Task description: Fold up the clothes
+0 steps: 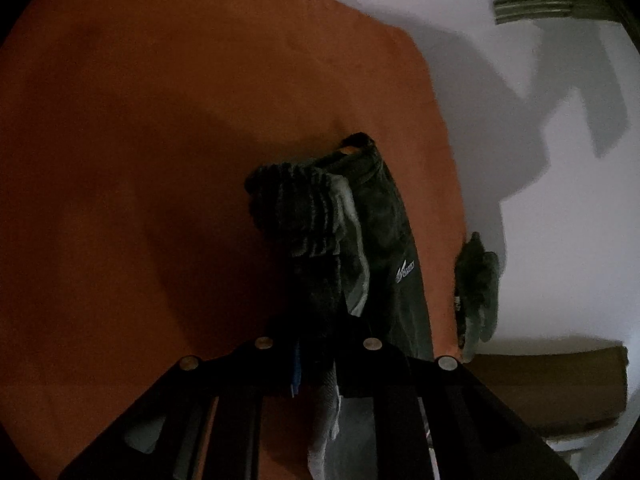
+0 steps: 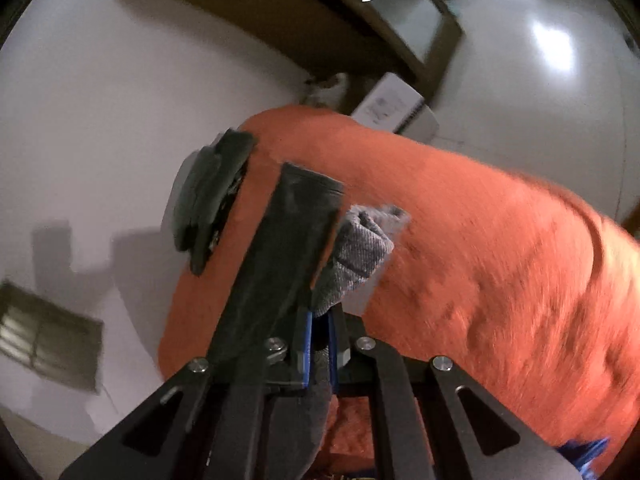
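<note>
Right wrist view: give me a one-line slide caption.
Right claw shut on dark trousers with a grey cuff, held over an orange blanket.

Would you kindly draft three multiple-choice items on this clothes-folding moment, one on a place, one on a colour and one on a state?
1. Where does the dark folded pile lie on the orange cover?
A. at its edge, beside the pale floor
B. in its middle
C. on the wooden furniture

2. What colour is the cover under the clothes?
A. blue
B. orange
C. white

3. How does the right gripper stand?
A. wide open, holding nothing
B. shut on cloth
C. out of view

Key:
1 A: in the right wrist view the dark folded pile sits on the rim of the orange cover, next to the pale floor.
2 B: the cover is plainly orange in both views.
3 B: the right gripper has its blue-lined fingers pinched on the grey ribbed cloth; the left gripper likewise clamps the dark garment.
</note>
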`<state>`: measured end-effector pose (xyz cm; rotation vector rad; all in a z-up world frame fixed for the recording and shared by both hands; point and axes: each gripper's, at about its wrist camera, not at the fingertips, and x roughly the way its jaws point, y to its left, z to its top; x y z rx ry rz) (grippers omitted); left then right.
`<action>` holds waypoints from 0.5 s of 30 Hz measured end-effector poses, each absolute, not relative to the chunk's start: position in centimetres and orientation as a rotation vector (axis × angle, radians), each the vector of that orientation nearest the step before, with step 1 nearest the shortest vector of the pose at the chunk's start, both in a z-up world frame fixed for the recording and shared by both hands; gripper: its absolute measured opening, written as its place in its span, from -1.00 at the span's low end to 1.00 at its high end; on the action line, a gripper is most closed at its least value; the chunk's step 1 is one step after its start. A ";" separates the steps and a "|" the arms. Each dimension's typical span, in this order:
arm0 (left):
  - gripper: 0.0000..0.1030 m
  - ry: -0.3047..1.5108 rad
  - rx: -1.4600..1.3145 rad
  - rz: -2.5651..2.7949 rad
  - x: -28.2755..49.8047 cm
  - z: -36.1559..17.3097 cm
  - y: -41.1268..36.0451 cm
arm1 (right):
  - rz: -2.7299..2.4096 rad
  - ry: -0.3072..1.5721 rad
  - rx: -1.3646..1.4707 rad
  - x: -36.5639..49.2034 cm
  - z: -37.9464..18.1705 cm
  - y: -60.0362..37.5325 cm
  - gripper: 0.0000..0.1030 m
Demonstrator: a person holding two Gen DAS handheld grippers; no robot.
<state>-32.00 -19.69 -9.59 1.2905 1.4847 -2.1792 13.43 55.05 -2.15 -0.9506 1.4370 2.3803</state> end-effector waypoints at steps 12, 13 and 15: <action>-0.76 0.970 1.462 -2.025 -49.6 -0.7 -17.9 | 2.317 1.038 -1.208 -9.3 5.2 54.2 -0.90; -0.76 0.959 1.448 -2.022 -51.1 -1.2 -17.6 | 2.305 1.007 -1.211 -11.4 4.5 54.0 -0.90; -0.76 0.902 1.449 -2.000 -55.5 -3.3 -16.9 | 2.282 0.945 -1.216 -15.6 3.1 53.6 -0.90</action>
